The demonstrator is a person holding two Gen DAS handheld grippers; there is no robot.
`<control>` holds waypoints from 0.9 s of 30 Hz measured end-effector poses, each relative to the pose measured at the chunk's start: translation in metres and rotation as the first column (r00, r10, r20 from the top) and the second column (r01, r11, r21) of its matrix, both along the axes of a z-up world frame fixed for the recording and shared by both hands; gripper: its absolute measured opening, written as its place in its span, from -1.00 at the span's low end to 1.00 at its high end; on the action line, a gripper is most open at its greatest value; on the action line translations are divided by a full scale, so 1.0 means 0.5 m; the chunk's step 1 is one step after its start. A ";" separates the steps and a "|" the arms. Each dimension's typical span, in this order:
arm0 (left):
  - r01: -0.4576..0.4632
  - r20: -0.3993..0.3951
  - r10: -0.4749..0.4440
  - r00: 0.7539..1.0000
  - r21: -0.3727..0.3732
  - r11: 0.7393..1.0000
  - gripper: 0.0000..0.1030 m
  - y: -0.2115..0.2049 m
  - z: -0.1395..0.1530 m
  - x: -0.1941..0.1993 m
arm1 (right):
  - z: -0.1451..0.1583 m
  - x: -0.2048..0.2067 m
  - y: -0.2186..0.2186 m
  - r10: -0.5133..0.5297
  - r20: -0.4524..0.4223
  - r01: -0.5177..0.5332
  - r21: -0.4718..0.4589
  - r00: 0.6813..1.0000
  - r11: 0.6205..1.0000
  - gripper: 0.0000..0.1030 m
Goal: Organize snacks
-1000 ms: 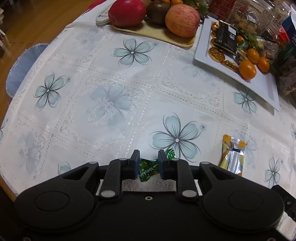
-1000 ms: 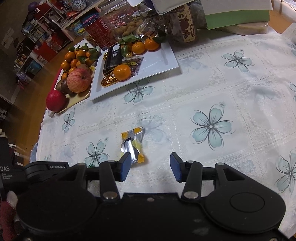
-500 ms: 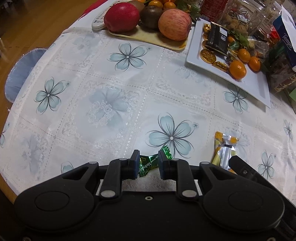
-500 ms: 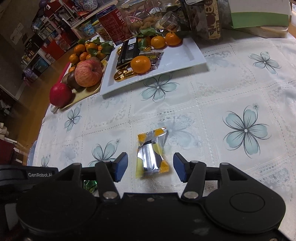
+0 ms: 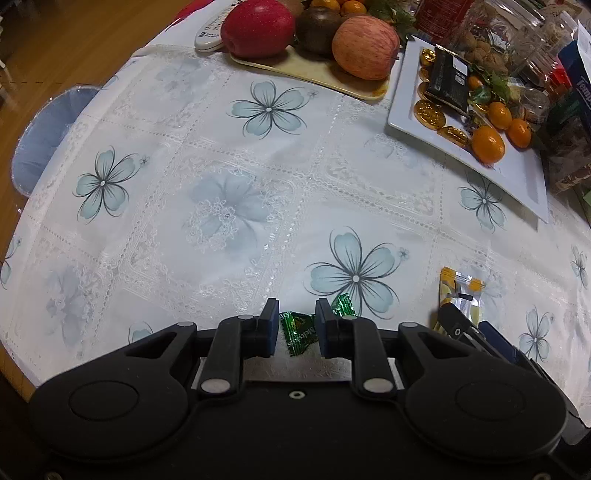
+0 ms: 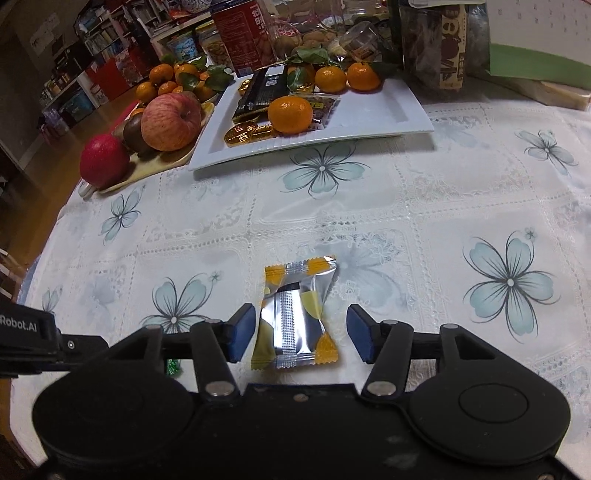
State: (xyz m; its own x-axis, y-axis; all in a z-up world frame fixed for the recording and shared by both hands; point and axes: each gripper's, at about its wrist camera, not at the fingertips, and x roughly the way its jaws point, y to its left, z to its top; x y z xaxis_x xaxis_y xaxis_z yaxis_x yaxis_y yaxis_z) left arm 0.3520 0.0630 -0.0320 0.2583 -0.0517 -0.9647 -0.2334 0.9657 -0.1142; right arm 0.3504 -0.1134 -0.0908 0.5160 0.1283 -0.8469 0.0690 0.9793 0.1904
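Note:
My left gripper [image 5: 295, 325] is shut on a green wrapped candy [image 5: 300, 330] and holds it just over the flowered tablecloth. A silver and yellow snack packet [image 6: 293, 315] lies flat on the cloth between the open jaws of my right gripper [image 6: 301, 332]; the pads stand apart from its sides. The packet also shows in the left wrist view [image 5: 460, 295], with my right gripper's tip beside it. A white rectangular plate [image 6: 391, 110] at the back holds a black bar, gold coins and small oranges. The green candy peeks out in the right wrist view [image 6: 173, 367].
A beige tray [image 5: 295, 68] with apples and a kiwi stands far left of the plate. A remote [image 5: 212, 31] lies beside it. Jars, a red tin [image 6: 243, 29] and bags crowd the back. The table edge [image 5: 22, 369] runs along the left.
My right gripper has moved forward until the snack packet lies between its open jaws. My left gripper has stayed shut on the green candy, with the view shifting slightly.

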 end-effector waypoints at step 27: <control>-0.026 -0.008 0.027 1.000 0.118 0.993 -0.39 0.002 -0.044 0.006 | 0.066 -0.050 -0.105 -0.055 -0.047 0.060 0.110 0.997 0.992 -0.30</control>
